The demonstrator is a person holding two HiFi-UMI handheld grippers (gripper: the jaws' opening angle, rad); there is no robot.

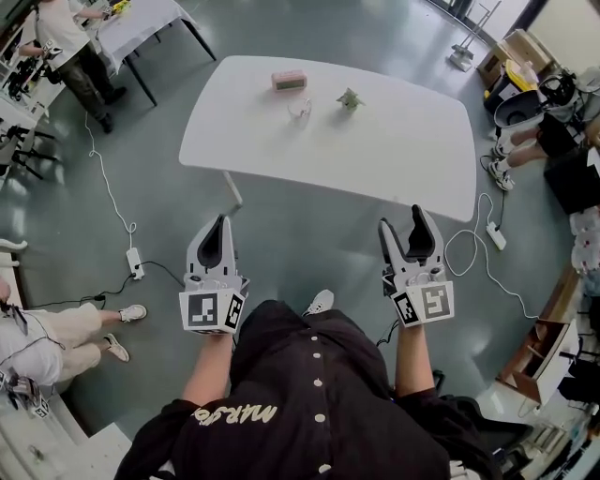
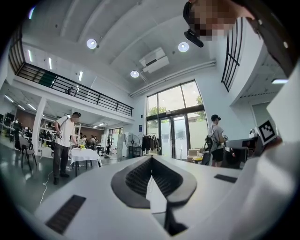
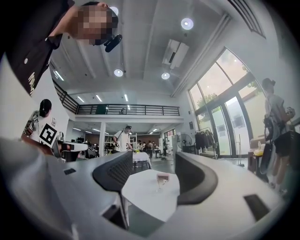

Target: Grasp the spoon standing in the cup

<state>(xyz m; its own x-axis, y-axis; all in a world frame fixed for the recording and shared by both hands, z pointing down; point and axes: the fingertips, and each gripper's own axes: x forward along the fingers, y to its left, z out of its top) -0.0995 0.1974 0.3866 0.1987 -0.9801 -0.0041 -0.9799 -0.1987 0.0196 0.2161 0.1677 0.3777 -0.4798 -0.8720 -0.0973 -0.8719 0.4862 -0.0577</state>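
A white table (image 1: 394,141) stands some way ahead of me. On it sits a small clear cup (image 1: 299,109), too small here for me to make out the spoon in it. A pink block (image 1: 289,81) lies behind the cup and a small green thing (image 1: 350,97) to its right. Both grippers hang over the floor short of the table. My left gripper (image 1: 222,221) has its jaws together at the tips and holds nothing (image 2: 151,159). My right gripper (image 1: 401,223) is open and empty; between its jaws I see the table (image 3: 145,199), the cup (image 3: 161,183) and the pink block (image 3: 163,176).
Cables and a power strip (image 1: 135,263) lie on the grey floor at the left, another strip (image 1: 495,235) at the right. A seated person's feet (image 1: 125,330) are near left. Another table (image 1: 141,23) with a standing person (image 1: 70,52) is far left. Boxes (image 1: 514,56) stand far right.
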